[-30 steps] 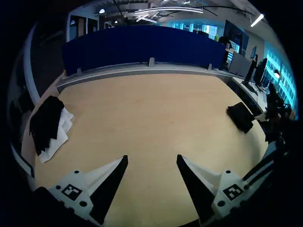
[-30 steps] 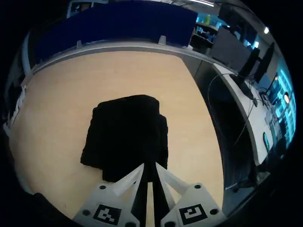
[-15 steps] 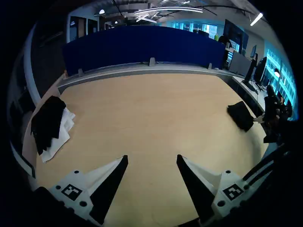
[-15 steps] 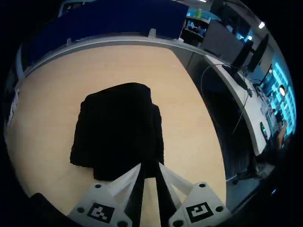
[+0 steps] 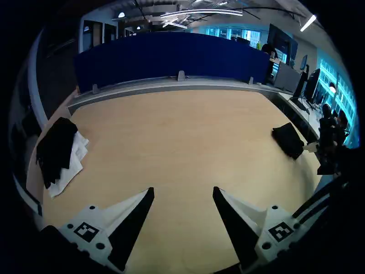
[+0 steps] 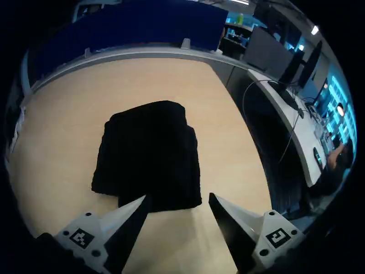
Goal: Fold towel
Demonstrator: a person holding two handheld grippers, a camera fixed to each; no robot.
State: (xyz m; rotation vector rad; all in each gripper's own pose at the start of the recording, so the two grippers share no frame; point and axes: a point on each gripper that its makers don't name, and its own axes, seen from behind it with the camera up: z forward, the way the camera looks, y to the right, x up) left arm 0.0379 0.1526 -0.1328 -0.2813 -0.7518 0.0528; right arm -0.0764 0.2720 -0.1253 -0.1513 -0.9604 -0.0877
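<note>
**Both grippers spread, towel lying free**

The table (image 5: 182, 123) stretches ahead of your left gripper (image 5: 182, 189), whose fingers stand wide apart over bare wood. The folded black towel (image 6: 150, 150) lies flat just ahead of your right gripper (image 6: 178, 196), its near edge between the parted fingertips. A cloth pile (image 5: 59, 153) sits far off to the left gripper's left.

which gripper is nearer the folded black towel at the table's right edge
Right. The right gripper is open just short of the near edge of the folded black towel; the left gripper, also open, sits far across the table from it.
</note>
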